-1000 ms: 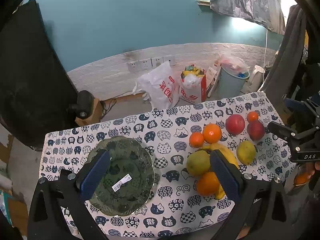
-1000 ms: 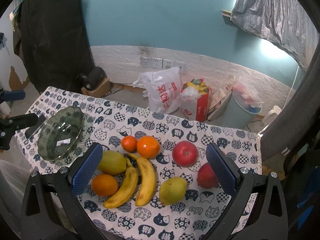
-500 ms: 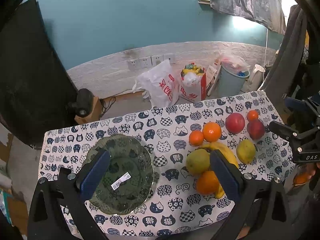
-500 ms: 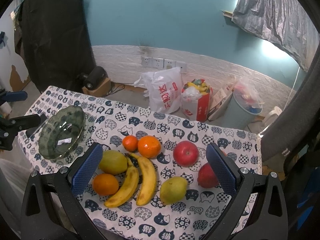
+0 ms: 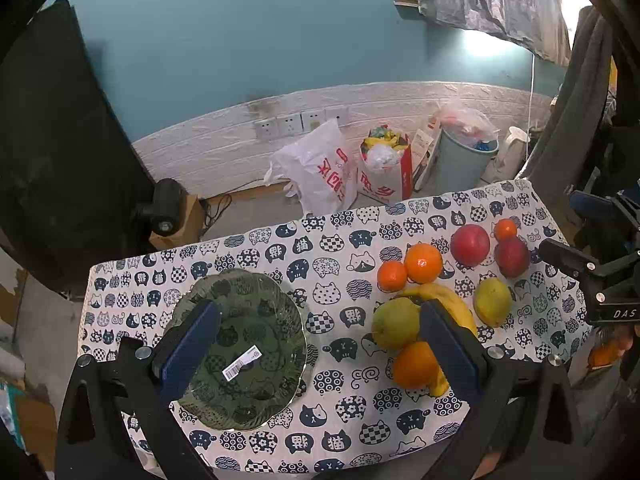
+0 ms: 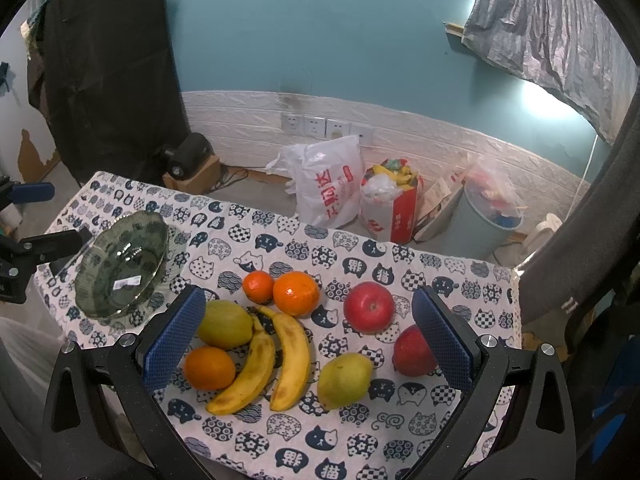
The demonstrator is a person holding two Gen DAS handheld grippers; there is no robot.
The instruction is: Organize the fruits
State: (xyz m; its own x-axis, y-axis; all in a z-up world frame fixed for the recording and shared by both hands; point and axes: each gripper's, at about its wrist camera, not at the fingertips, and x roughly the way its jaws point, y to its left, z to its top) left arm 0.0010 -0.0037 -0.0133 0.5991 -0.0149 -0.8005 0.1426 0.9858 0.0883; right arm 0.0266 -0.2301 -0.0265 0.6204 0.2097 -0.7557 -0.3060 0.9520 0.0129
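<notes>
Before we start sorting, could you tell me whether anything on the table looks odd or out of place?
Only small things: the green glass plate still has a white barcode sticker stuck inside it, and the two bananas show brown bruising. Nothing is spilled or toppled.

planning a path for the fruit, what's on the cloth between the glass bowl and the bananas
In the right wrist view, a yellow-green pear sits between the glass bowl and the bananas, touching the nearer banana. Otherwise only bare tablecloth.

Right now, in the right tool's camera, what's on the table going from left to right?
Green glass bowl → small tangerine → big orange → red apple → darker red apple, half hidden behind the tool's finger.
</notes>
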